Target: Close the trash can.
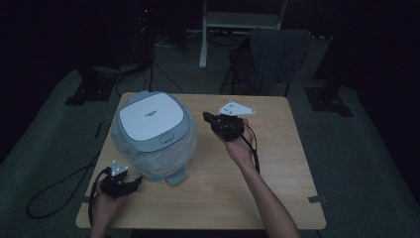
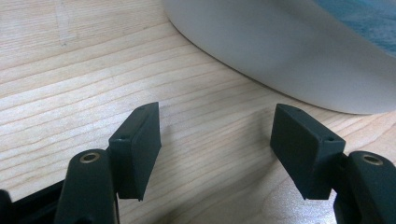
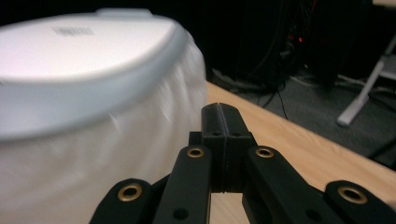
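Note:
A round white cooker (image 1: 153, 134) with a grey-rimmed white lid stands on the left half of the wooden table (image 1: 277, 168); a thin clear wrap covers its body. My left gripper (image 1: 136, 182) rests low near the table's front left corner, just in front of the cooker, jaws open and empty. In the left gripper view the gripper (image 2: 215, 128) points at bare wood with the cooker's base (image 2: 289, 56) just beyond. My right gripper (image 1: 207, 117) hovers right of the cooker, shut with nothing held. In the right gripper view its closed tips (image 3: 219, 119) sit beside the cooker's wall (image 3: 93, 130).
Cables trail from both grippers, and one loops off the table's left edge onto the floor (image 1: 54, 193). A chair (image 1: 272, 54) and a white desk leg (image 1: 203, 39) stand beyond the far edge. The room around the table is dark.

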The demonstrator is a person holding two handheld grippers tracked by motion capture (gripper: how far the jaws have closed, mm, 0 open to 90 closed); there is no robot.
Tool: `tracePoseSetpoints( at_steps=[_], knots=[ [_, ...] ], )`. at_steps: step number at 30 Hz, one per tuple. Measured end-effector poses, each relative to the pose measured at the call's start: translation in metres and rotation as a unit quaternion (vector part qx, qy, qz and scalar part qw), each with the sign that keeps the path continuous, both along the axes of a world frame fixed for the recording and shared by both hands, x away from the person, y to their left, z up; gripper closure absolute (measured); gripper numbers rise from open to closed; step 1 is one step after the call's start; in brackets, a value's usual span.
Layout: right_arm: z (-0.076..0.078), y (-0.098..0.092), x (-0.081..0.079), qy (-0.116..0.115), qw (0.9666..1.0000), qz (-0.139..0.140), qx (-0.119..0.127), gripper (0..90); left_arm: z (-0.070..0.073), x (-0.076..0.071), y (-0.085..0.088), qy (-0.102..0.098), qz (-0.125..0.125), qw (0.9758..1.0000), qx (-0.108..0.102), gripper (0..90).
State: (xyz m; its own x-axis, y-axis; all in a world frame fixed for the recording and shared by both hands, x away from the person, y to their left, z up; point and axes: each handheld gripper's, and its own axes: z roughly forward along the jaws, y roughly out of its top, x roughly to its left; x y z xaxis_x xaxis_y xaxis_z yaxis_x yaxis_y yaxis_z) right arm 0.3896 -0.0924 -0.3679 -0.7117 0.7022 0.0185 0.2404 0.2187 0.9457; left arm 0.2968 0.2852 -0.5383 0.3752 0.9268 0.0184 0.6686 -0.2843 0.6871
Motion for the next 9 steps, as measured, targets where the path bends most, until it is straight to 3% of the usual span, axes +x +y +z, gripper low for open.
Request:
tracePoseSetpoints(
  at_steps=[6,9],
  knots=[
    [-0.020,-0.021,0.004,0.019,0.9995,-0.023,-0.011,89.8,0.000,0.000,0.000,0.000,0.000,1.0000,0.000,34.0],
    [-0.031,-0.037,0.005,0.027,0.9986,-0.035,-0.029,88.8,0.000,0.000,0.000,0.000,0.000,1.0000,0.000,33.9]
  ],
)
